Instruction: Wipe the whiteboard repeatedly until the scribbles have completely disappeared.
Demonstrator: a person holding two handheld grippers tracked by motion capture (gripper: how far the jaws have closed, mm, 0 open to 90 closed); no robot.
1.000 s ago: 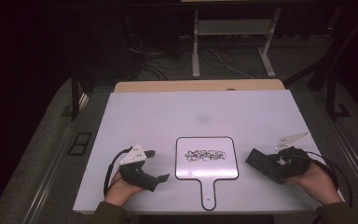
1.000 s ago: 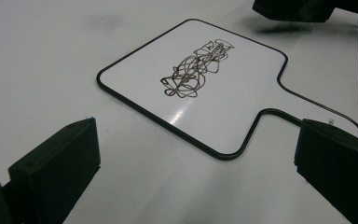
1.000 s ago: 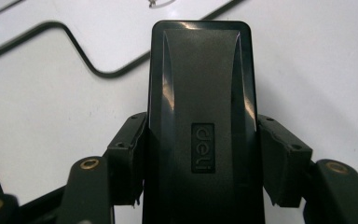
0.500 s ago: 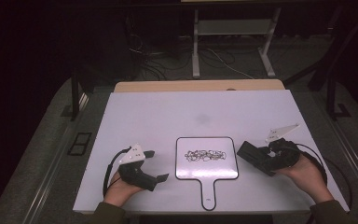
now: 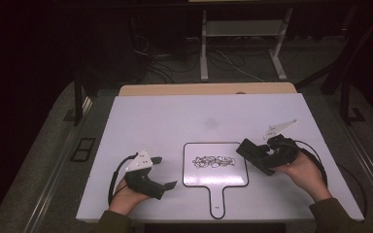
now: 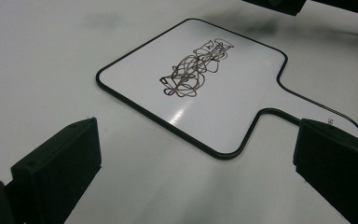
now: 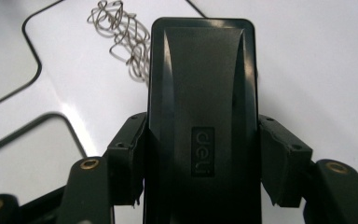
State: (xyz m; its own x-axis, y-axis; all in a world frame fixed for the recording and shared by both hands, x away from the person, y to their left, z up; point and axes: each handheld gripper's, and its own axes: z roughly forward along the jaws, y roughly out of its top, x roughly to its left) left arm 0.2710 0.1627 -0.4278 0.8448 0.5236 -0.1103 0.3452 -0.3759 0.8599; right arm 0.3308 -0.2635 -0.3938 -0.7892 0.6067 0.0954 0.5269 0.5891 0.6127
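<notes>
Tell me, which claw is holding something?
The right claw: it grips a black eraser beside the small whiteboard. The left claw is open, with nothing in it.

Claw (image 7: pixel 200 177) clamping black eraser (image 7: pixel 201 107), scribbled whiteboard (image 7: pixel 74 70) beneath

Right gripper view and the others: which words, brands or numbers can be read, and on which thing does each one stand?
"deli": raised brand on the black eraser clamped in the right gripper.
Small dark print on the handle of the whiteboard: too small to read.
Scribble on the board: tangled loops, no letters.
</notes>
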